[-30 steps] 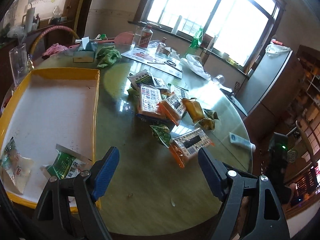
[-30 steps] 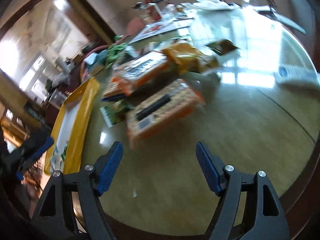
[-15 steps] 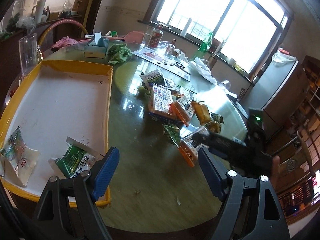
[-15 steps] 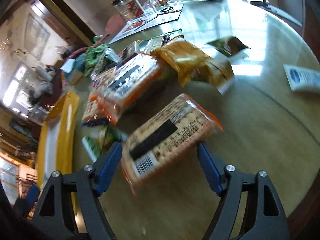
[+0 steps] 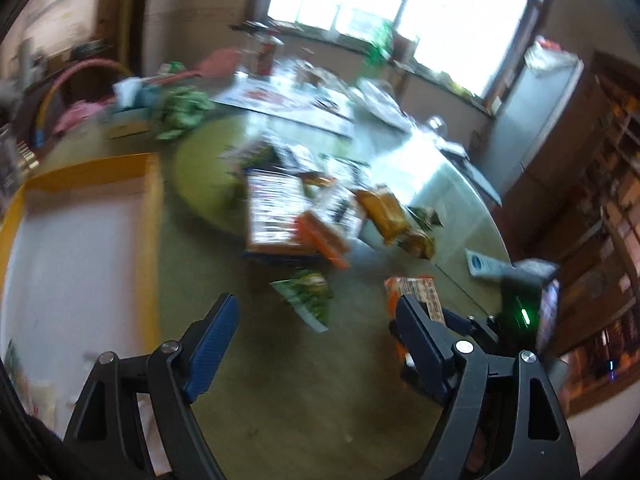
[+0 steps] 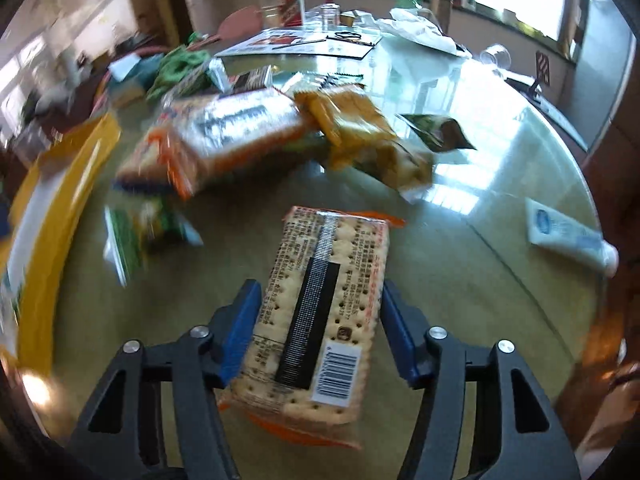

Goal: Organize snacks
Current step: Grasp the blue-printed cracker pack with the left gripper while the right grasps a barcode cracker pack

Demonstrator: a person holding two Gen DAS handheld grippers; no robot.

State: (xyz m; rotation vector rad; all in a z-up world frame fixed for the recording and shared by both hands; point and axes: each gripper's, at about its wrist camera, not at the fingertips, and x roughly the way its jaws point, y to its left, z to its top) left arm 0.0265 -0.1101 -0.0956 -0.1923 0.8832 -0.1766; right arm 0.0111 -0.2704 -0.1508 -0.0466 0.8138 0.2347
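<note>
You are closing the right tool (image 6: 320, 328) on the cracker pack (image 6: 320, 304) near the desk's (image 6: 460, 280) front edge, so keep squeezing its long sides squarely while your left tool (image 5: 316, 336) is hanging wide and empty beside the yellow tray (image 5: 152, 240).

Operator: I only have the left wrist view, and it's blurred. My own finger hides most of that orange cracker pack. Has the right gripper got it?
Observer: The right gripper is closing on the cracker pack, which lies lengthwise between its fingers, with the pads against its long sides.
Operator: Which face of the pack is up?
Observer: The printed back, with a black stripe down the middle and the barcode at the end nearest the gripper.
</note>
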